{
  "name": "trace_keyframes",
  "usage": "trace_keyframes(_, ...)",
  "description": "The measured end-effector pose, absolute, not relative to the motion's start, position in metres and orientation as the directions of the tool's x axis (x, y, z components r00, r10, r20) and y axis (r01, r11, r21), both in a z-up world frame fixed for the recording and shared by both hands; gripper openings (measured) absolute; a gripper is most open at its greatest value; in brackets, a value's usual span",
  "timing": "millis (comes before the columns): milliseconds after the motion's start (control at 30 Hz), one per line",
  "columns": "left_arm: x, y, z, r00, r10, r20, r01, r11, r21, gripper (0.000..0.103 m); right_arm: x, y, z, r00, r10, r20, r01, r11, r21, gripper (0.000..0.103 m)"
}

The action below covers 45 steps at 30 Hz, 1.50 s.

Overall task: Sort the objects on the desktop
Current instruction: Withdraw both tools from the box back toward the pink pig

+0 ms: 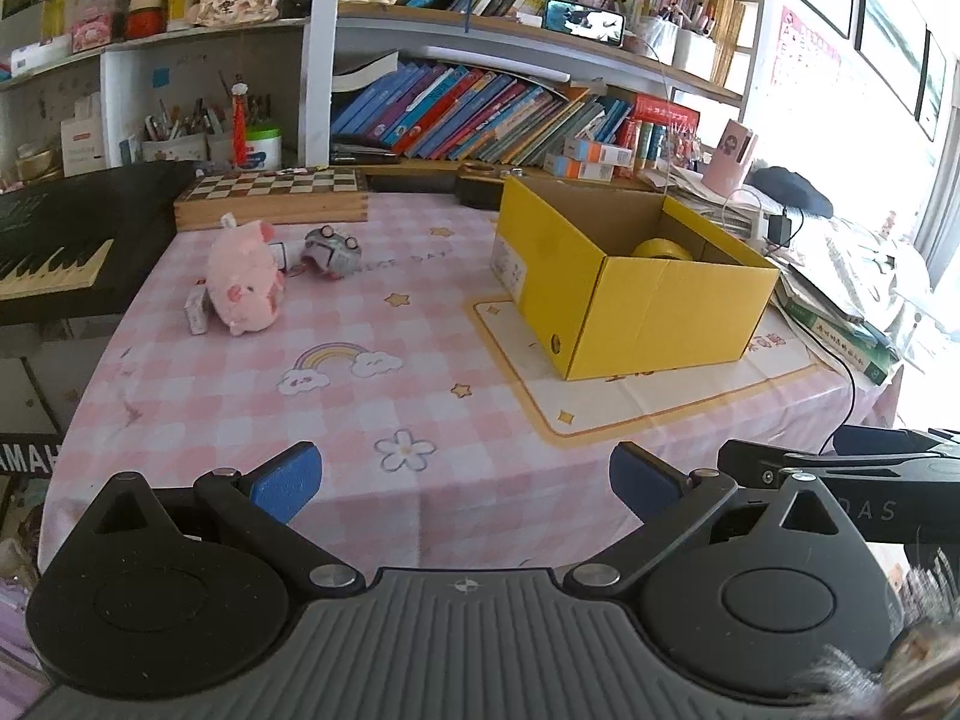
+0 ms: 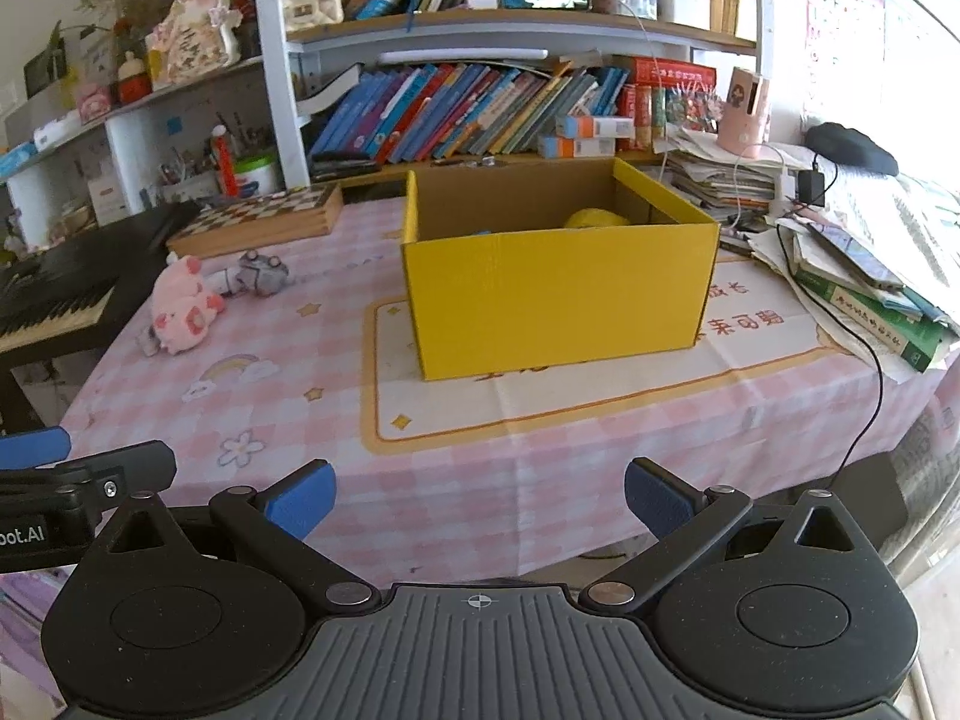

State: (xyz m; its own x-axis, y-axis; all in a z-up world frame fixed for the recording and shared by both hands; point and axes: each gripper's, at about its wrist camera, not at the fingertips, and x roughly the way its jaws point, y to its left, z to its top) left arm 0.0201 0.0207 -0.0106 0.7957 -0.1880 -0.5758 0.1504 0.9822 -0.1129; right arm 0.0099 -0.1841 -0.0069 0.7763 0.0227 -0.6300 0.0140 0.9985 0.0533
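Nearest the viewer, the left gripper point(image 1: 465, 477) hangs over the near edge of the table, its blue-padded jaws spread wide with nothing between them. The right gripper point(image 2: 477, 495) sits just beside it in the same state, spread and empty, facing the yellow cardboard box point(image 2: 558, 294).

Beyond them lies the pink checked tablecloth point(image 1: 360, 396), bare in the middle. Farther back on the left lies a pink plush pig point(image 1: 246, 279). A small white box point(image 1: 195, 311) touches its near-left side, and a grey toy with goggle eyes point(image 1: 329, 251) sits just behind it. On the right the open box stands on a cream mat point(image 1: 630, 402), with a yellow tape roll point(image 1: 660, 251) already inside.

The step in hand looks like fetching the next loose item, probably with the left gripper, which is nearer that cluster. To do it well, approach the pig from above, close across its soft body rather than an ear, and lift straight up so the small white box is not dragged. Then clear the box's near wall before releasing.
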Motion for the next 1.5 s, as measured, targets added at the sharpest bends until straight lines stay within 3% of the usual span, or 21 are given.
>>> trace_keyframes(900, -0.016, 0.089, -0.007, 0.838, -0.062, -0.543, -0.023, 0.989, -0.148, 0.103, 0.002, -0.107, -0.001, 0.761, 0.177, -0.624, -0.223, 0.975, 0.005, 0.103)
trace_keyframes(1500, 0.001, 0.109, -0.009, 0.843, 0.006, -0.537, -0.100, 0.984, -0.146, 0.103, 0.033, -0.081, -0.002, 0.747, 0.261, -0.612, -0.331, 0.944, -0.001, 0.103)
